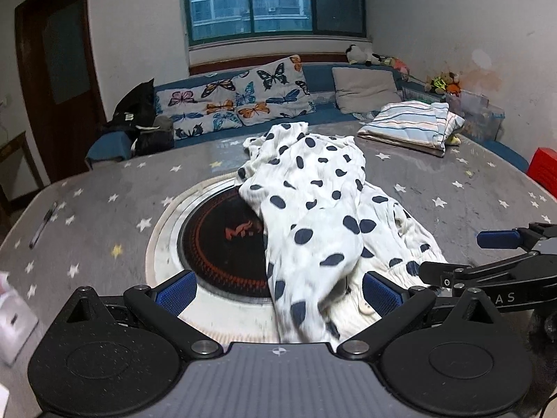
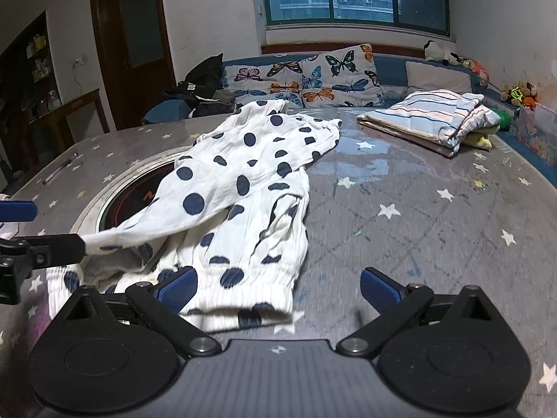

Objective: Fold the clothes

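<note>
White trousers with dark blue dots [image 1: 313, 188] lie crumpled on the grey star-print table [image 1: 104, 188], partly over a round black inset hob [image 1: 222, 244]. My left gripper [image 1: 278, 292] is open, its blue pads wide apart, and a fold of the trousers runs up between them. In the right wrist view that fold [image 2: 139, 230] stretches onto the left gripper's lower finger [image 2: 55, 245]. My right gripper [image 2: 278, 287] is open over the elastic waistband [image 2: 243, 299], its left pad above the cloth and its right pad above bare table.
A folded striped garment [image 2: 428, 115] lies at the table's far right. A pen [image 1: 43, 224] rests near the left edge and a red box [image 1: 543, 170] at the right edge. Behind the table stands a blue sofa with butterfly cushions [image 1: 243, 97].
</note>
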### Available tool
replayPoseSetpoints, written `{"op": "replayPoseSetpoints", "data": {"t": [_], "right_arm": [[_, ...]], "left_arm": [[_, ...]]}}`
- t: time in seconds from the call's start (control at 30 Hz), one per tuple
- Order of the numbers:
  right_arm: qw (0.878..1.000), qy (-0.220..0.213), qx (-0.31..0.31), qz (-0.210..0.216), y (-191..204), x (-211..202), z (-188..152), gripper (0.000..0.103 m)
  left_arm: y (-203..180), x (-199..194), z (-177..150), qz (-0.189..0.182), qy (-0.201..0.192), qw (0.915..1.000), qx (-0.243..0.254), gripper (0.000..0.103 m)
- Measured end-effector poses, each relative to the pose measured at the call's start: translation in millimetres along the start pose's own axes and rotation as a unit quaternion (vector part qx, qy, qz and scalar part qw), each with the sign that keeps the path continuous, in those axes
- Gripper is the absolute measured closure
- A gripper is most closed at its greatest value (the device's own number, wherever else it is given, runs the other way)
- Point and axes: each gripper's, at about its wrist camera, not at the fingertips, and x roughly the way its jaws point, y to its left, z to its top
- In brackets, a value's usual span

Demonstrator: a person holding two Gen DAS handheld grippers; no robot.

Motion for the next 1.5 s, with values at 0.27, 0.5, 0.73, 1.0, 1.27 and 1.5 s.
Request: {"op": "replayPoseSetpoints", "data": {"t": [0.27,0.5,0.73,1.0,1.27,1.5], "right_arm": [[1.0,0.013,0.014,0.005,-8.7,15.6,9.0,0.013],[1.0,0.024,0.019,0.007,-14.2,29.4,15.1,0.023],[0.999,0.022,0.025,0.011,-15.6,40.2,22.7,0.037],[0.999,0.023,0.021,0.023,-15.8,47.6,28.5,0.046],[0.999,0.027,0.003,0.034,-10.2,57.7,34.2,0.067],[0.999,0.023,0.006,0.045,-15.8,47.5,29.2,0.099]], "left_arm": [[-15.2,26.1,8.5,-0.022,0.011,0.999,0.036,0.017],[-23.8,45.0,11.9,-0.04,0.018,0.997,0.063,0.031],[-15.3,57.7,16.0,-0.042,0.026,0.9967,0.065,0.071],[-13.6,54.4,16.6,-0.056,0.021,0.9965,0.058,0.069],[-21.0,68.5,17.4,-0.046,0.022,0.9951,0.084,0.071],[1.0,63.0,19.3,-0.05,0.021,0.9975,0.046,0.096]]}}
